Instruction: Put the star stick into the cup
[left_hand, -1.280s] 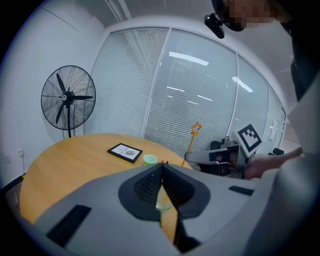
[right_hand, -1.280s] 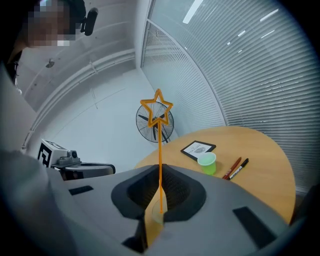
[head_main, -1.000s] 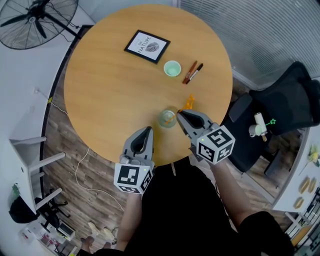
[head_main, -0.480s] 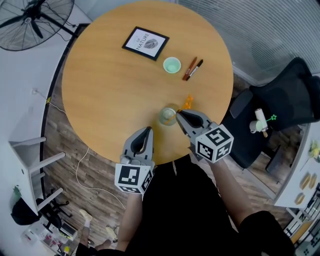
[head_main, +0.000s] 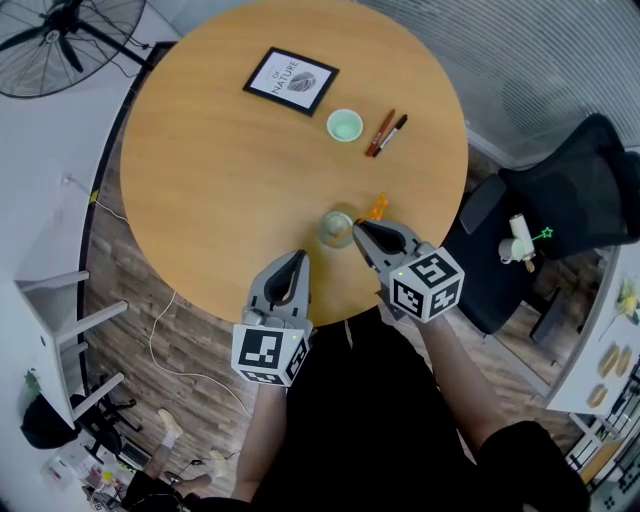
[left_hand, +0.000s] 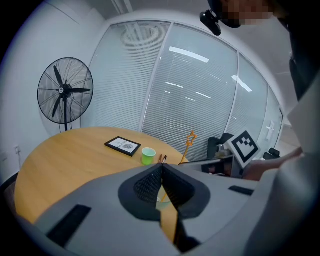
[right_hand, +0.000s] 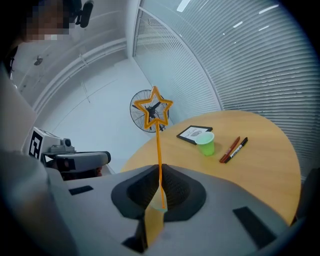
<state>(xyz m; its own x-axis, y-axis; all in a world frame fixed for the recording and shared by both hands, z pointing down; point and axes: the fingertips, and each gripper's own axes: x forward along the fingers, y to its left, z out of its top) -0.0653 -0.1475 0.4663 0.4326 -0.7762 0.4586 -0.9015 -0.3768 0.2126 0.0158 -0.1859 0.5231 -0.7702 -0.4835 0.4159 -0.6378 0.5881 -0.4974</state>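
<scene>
Star stick (right_hand: 158, 150), pinched by the right hand-held gripper (right_hand: 159, 192), has its tip at the clear cup (head_main: 335, 232) at the desk's (head_main: 220, 180) 5 o'clock; lower straight, then release. Left hand-held gripper (left_hand: 161, 175) is clenched, empty.

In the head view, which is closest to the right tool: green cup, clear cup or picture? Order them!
1. Clear cup, just left of the right tool.
2. Green cup, mid-table beyond it.
3. Framed picture, at the far edge.
</scene>
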